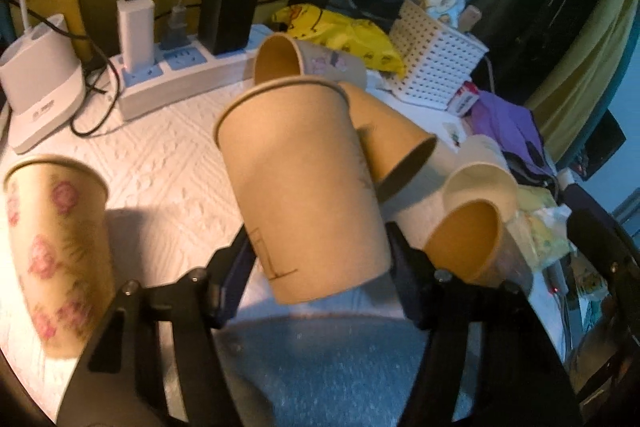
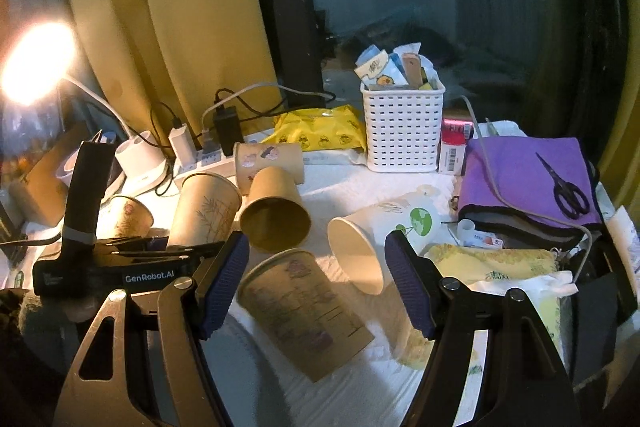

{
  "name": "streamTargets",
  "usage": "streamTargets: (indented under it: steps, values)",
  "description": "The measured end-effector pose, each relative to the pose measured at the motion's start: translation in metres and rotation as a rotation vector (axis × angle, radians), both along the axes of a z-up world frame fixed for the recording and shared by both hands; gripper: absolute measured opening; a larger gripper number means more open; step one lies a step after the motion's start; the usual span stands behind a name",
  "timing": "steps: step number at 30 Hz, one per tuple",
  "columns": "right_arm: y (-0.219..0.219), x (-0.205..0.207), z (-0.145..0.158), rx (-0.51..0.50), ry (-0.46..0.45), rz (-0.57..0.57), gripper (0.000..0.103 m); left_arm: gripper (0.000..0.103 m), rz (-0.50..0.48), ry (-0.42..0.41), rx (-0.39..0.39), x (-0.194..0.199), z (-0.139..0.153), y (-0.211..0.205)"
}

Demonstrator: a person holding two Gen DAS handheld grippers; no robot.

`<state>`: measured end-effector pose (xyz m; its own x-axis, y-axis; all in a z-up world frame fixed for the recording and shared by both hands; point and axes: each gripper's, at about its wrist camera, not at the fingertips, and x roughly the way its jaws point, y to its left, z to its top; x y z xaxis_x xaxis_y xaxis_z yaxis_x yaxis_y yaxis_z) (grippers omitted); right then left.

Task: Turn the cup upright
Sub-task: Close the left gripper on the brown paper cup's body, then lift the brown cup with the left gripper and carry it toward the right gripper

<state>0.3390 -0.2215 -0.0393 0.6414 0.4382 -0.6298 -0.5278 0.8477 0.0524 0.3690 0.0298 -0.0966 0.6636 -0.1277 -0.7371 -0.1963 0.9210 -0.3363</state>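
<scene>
Behind held cup (image 1: 300, 187), hand-held gripper (image 1: 320, 259) fingertips

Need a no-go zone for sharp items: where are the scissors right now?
The scissors show only in the right wrist view, far right, lying closed on the purple cloth, right of the white basket and beside a grey cable.

Your stock in the right wrist view: six paper cups (image 2: 276, 209), one white basket (image 2: 402, 131), one pair of scissors (image 2: 564, 187), one yellow packet (image 2: 320, 127), one power strip (image 2: 208, 163), one lamp (image 2: 34, 63).
</scene>
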Motion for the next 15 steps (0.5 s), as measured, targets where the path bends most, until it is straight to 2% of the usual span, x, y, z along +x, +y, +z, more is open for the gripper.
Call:
streamTargets:
  steps: [15]
  values:
    - [0.001,-0.061,0.027,0.015,-0.021,-0.01,0.074,0.064,-0.094,-0.136,0.104,-0.092,0.044,-0.02]
